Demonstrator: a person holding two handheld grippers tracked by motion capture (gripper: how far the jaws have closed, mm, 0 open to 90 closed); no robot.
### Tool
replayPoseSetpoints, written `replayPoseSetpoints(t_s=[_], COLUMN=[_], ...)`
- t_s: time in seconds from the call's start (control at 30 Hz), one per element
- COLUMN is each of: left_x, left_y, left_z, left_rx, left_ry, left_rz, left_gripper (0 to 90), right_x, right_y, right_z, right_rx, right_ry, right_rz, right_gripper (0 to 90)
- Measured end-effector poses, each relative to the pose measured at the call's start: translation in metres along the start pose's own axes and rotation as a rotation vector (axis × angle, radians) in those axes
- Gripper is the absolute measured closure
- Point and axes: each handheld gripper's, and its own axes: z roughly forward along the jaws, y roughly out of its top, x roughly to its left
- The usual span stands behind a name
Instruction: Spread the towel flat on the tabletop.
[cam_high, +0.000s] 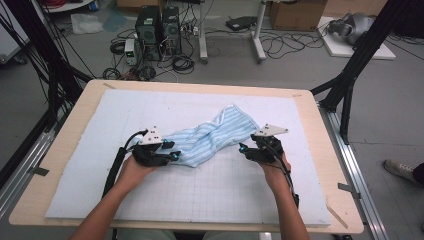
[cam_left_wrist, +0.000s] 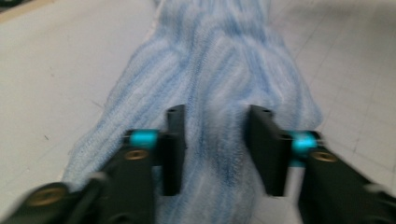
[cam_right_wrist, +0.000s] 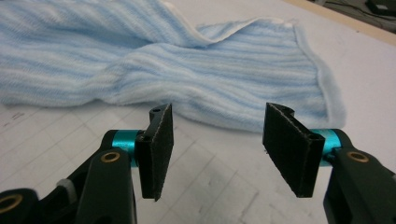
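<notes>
A pale gridded mat (cam_high: 210, 195) covers the desk (cam_high: 75, 115); cables (cam_high: 175, 62) litter the floor. Both the left gripper (cam_left_wrist: 217, 149) and right gripper (cam_right_wrist: 217, 149) gape wide at the striped towel (cam_high: 210, 137), whose hem shows in the right gripper view.

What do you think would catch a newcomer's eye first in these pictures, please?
Most likely the blue striped towel, lying rumpled across the middle of the pale gridded mat. Next, the two hand-held grippers at its ends: the left gripper open with its jaws astride the cloth, the right gripper open just short of the towel's near edge.
</notes>
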Motion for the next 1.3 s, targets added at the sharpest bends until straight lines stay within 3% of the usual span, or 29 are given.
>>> replayPoseSetpoints(t_s=[0.03,0.1,0.13,0.17,0.2,0.23,0.3,0.47,0.73,0.87,0.97,1.07,1.2,1.3], left_x=[0.0,0.0,0.001,0.004,0.004,0.008,0.011,0.023,0.041,0.046,0.048,0.05,0.051,0.05], left_y=[0.0,0.001,0.001,0.003,0.003,0.005,0.009,0.02,0.03,0.03,0.028,0.027,0.026,0.026], left_z=[0.001,0.002,0.002,-0.001,-0.001,-0.006,-0.013,-0.02,-0.014,-0.011,-0.01,-0.011,-0.014,-0.018], left_rx=[0.006,0.008,0.002,-0.036,-0.036,-0.11,-0.178,-0.257,-0.265,-0.254,-0.247,-0.251,-0.248,-0.249], left_ry=[0.011,0.017,0.017,0.013,0.013,-0.005,-0.021,0.026,0.082,0.096,0.103,0.107,0.1,0.089], left_rz=[0.014,0.01,0.002,-0.034,-0.034,-0.084,-0.114,-0.155,-0.205,-0.211,-0.223,-0.225,-0.228,-0.222], left_gripper=[80.0,85.4,86.0,86.4,86.6,86.7,86.8,86.7,86.7,86.7,86.7,86.7,86.7,86.6], right_x=[0.001,0.003,0.004,0.005,0.005,0.007,0.009,0.02,0.045,0.052,0.057,0.061,0.058,0.053], right_y=[-0.002,-0.005,-0.006,-0.007,-0.007,-0.008,-0.008,-0.004,0.003,0.007,0.015,0.024,0.033,0.034], right_z=[0.001,0.002,0.003,0.005,0.005,0.007,0.009,0.014,0.035,0.053,0.07,0.087,0.095,0.093], right_rx=[-0.003,-0.003,-0.002,-0.007,-0.007,0.001,0.008,-0.007,0.012,0.016,0.03,0.073,0.095,0.103], right_ry=[0.002,0.011,0.015,0.02,0.02,0.034,0.049,0.106,0.201,0.185,0.124,0.05,0.027,0.08], right_rz=[0.001,0.01,0.011,0.011,0.011,0.009,-0.001,-0.027,-0.092,-0.068,-0.065,-0.087,-0.09,-0.075], right_gripper=[42.7,42.9,43.3,44.1,44.1,45.4,47.8,55.2,53.6,43.8,43.9,55.1,83.2,86.1])
